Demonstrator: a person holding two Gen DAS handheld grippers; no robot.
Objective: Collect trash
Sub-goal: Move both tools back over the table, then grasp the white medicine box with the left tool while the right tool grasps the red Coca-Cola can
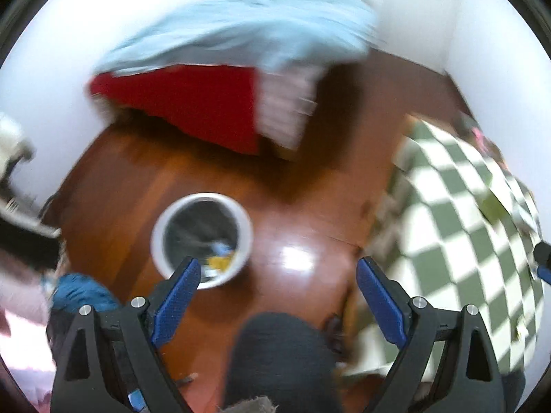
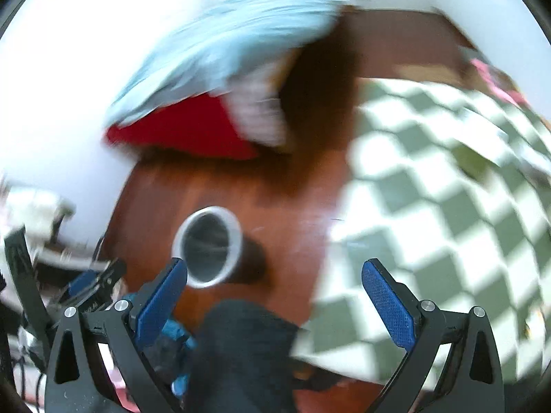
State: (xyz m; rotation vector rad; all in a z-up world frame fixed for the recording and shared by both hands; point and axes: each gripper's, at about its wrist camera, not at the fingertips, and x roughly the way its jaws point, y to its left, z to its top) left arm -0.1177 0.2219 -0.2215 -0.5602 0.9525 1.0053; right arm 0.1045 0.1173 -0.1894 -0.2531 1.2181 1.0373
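A: Both views are smeared, but you can make out the bin [image 1: 201,239] standing upright on the wooden floor [image 1: 296,213], white rim, dark liner inside.

B: And your left hand-held gripper [image 1: 279,268]?

A: Jaws wide apart, blue pads [image 1: 175,304] showing, nothing between them but floor. The bin sits just past the tip of the left-hand pad in that view, its near rim partly hidden behind the pad. You're looking down into it: some scraps lie at the bottom, something yellow and something pale blue, too blurred to name.

B: The right one?

A: Your right hand-held gripper [image 2: 275,272] is spread wide as well, and empty. In its view the bin [image 2: 208,249] shows as a tilted oval, again just beyond the left-hand pad [image 2: 160,301], off to the side of the gap and not under it.

B: What else is around you?

A: A green-and-white checked rug [image 1: 458,220] lies to the right of the bin, well apart from it, and reaches under the right-hand pad in the right wrist view. Beyond the bin stands a bed [image 1: 241,31] with a light blue cover, a red sheet hanging below it. A dark rounded shape fills the bottom centre of both views, between the gripper arms; I can't tell what it is.
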